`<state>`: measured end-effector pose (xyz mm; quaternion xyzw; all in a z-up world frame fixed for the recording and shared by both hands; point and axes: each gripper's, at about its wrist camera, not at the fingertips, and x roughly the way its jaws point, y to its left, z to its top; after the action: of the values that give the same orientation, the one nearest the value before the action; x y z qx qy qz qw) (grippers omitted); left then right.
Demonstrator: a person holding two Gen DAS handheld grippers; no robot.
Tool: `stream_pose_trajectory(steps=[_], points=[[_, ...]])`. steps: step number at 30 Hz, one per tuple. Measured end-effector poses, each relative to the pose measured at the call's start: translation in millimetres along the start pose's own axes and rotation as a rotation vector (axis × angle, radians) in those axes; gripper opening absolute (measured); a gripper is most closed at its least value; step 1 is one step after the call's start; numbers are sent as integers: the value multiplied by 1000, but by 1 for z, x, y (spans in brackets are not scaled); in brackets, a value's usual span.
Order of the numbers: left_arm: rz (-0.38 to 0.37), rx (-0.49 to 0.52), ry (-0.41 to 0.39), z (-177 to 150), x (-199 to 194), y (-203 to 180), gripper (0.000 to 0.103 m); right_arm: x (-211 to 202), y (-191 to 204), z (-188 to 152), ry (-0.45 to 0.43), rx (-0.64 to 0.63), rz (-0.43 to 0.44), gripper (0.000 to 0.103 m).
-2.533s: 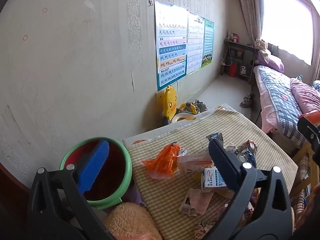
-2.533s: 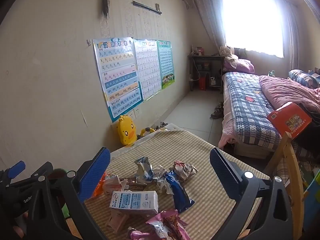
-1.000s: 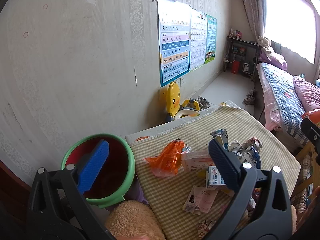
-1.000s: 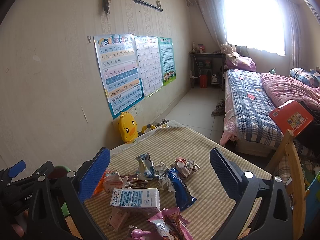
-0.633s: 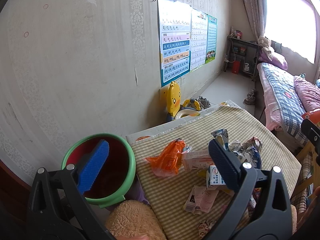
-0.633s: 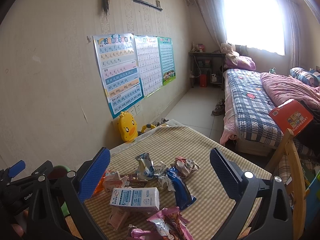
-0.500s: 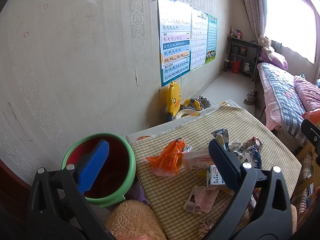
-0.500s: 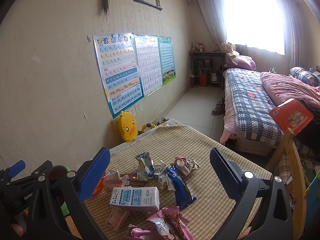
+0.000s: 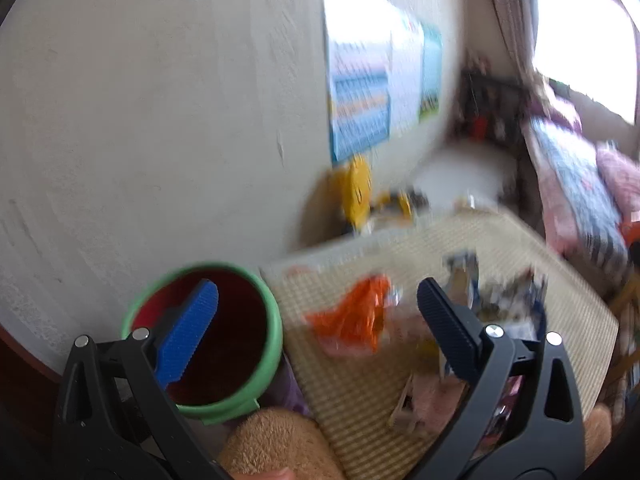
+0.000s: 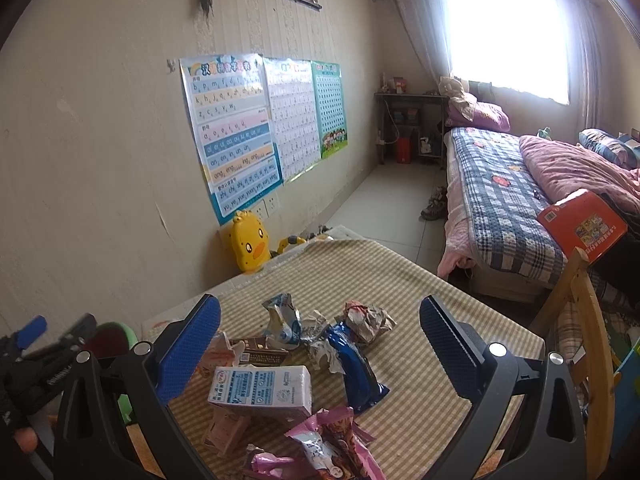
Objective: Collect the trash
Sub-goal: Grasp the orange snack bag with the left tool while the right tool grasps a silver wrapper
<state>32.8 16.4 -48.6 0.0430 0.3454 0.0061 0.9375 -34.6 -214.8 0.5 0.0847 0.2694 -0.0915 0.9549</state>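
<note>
A pile of trash lies on a checked tablecloth [image 10: 432,304]: a white milk carton [image 10: 260,390], a blue wrapper [image 10: 358,368], a crumpled silver pack [image 10: 282,320], a pink wrapper [image 10: 332,440], and an orange bag [image 9: 352,316]. A green-rimmed red bin [image 9: 224,344] stands left of the table. My left gripper [image 9: 316,312] is open and empty, above the bin's edge and the orange bag; its view is blurred. My right gripper [image 10: 320,340] is open and empty, above the trash pile.
A wall with posters [image 10: 240,128] runs along the left. A yellow duck potty [image 10: 250,242] sits behind the table. A bed [image 10: 512,208] and a wooden chair [image 10: 580,320] stand to the right. A brown plush toy [image 9: 276,444] lies below the bin.
The left wrist view has gone blurred from motion, and the scene in it has shifted slightly. The right gripper has hardly moved. Both stay open.
</note>
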Motion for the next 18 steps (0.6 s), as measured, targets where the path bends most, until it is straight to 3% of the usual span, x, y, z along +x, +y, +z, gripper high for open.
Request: stream_pose_trajectory(steps=[3, 7, 12, 18], points=[[20, 33, 56, -6, 32, -7, 98, 9, -3, -3, 28, 10, 1, 96], [-79, 74, 132, -6, 75, -16, 98, 18, -9, -8, 50, 16, -5, 96], [-124, 175, 254, -11, 129, -33, 97, 34, -20, -12, 97, 38, -1, 96], [-146, 182, 373, -20, 173, -41, 79, 47, -25, -17, 132, 55, 5, 96]])
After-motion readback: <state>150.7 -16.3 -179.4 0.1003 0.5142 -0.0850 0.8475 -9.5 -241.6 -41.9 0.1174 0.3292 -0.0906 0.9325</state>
